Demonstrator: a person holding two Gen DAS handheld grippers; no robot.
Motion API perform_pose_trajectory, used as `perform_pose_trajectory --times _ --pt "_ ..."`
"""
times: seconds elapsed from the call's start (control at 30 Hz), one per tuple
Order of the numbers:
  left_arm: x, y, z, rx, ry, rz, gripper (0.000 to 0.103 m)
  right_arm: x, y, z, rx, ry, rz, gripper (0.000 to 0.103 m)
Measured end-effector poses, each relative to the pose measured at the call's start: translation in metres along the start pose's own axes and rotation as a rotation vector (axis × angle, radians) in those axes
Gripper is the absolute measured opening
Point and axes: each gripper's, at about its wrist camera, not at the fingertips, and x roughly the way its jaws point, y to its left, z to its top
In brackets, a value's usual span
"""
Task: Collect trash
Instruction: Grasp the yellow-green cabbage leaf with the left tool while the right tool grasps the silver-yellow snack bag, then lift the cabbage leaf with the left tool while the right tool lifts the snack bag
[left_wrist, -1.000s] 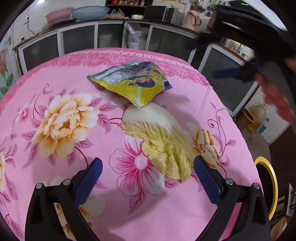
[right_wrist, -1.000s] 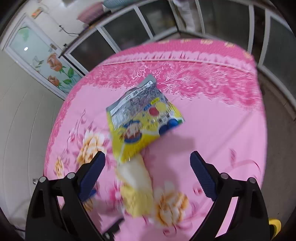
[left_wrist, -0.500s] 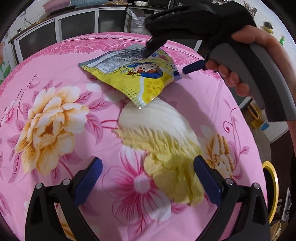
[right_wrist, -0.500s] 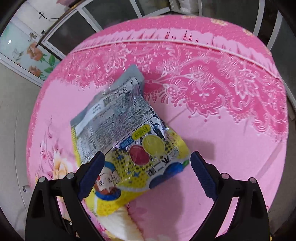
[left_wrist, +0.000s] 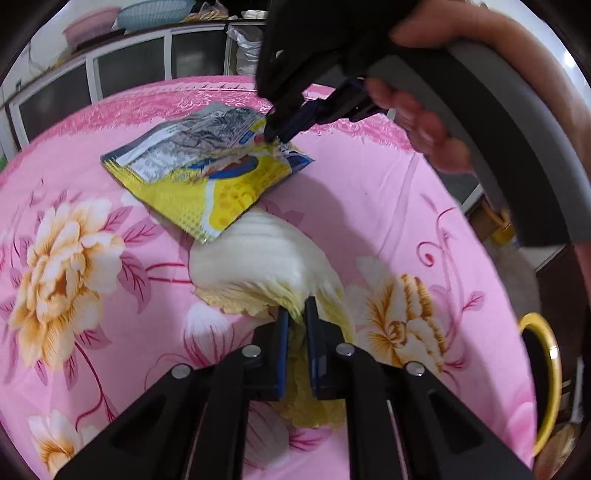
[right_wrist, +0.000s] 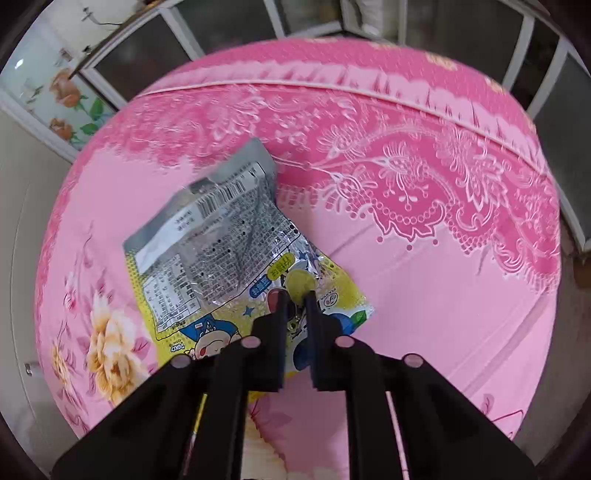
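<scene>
Round table (left_wrist: 388, 221), covered with a pink floral cloth. Item one: cabbage leaf (left_wrist: 266, 266), pale white at the stem and yellow at the frill, lying near the table's middle; its frilled end is pinched between the jaws of the left gripper (left_wrist: 295, 325), which are drawn nearly together on it. Item two: snack wrapper (right_wrist: 221, 266), yellow with a silver printed panel and a cartoon figure, lying toward the far edge of the table, one corner overlapping the stem end of the cabbage leaf. The right gripper (right_wrist: 293, 306) has its jaws closed on the wrapper's crumpled right-hand portion; in the left wrist view the same gripper (left_wrist: 275, 134) descends from above, held by the person's right hand (left_wrist: 424, 122). Beyond the far edge: glass-fronted cabinets (left_wrist: 122, 77). Off the right edge, lower down: a yellow-rimmed bin (left_wrist: 546, 384).
</scene>
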Motion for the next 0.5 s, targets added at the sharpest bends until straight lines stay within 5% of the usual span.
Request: perform_pose_trajectory --times 0.2,0.5 --pt "-0.035 0.004 -0.005 -0.006 -0.045 -0.084 0.006 -0.026 -0.002 -0.011 0.019 -0.036 0.021 0.003" --pt "-0.093 0.016 -0.025 0.001 -0.107 -0.111 0.006 -0.064 0.007 -0.027 0.044 -0.094 0.054 0.002"
